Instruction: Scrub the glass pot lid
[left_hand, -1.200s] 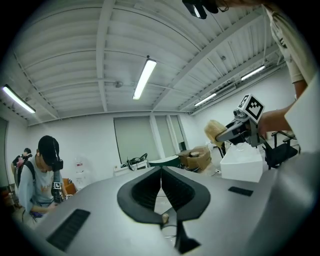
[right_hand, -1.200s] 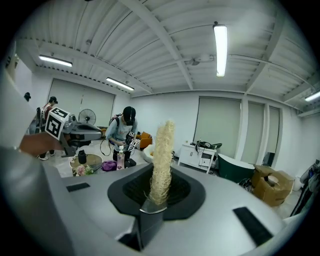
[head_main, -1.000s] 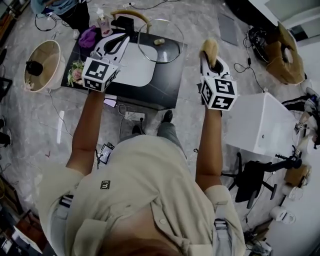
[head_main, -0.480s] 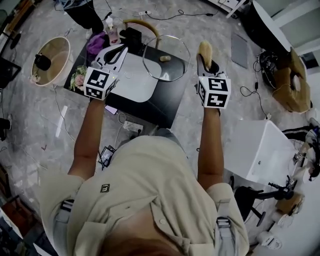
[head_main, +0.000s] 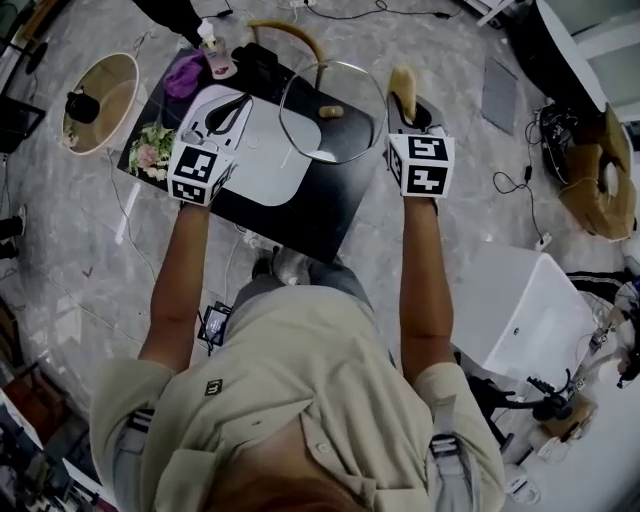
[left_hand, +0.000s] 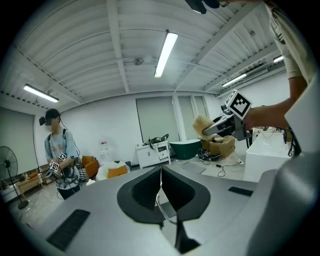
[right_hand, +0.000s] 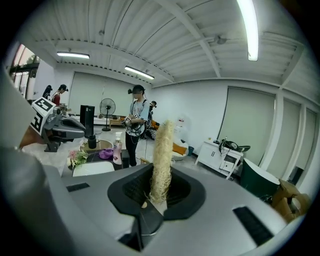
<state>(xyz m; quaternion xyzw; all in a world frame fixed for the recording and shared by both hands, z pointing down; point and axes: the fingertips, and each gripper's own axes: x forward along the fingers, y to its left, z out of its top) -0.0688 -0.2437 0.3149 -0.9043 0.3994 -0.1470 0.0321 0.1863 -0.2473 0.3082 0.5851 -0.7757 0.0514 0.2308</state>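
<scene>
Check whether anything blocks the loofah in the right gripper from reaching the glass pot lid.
Nothing visible does. In the head view the loofah in the right gripper stands beside the glass pot lid, only air between them. The left gripper grips the lid's opposite rim.

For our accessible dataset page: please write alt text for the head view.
Seen from above, a person holds two hand-held grippers at a black table bearing a glass pot lid; the right hand-held gripper clamps a loofah scrubber, the left hand-held gripper is shut.
</scene>
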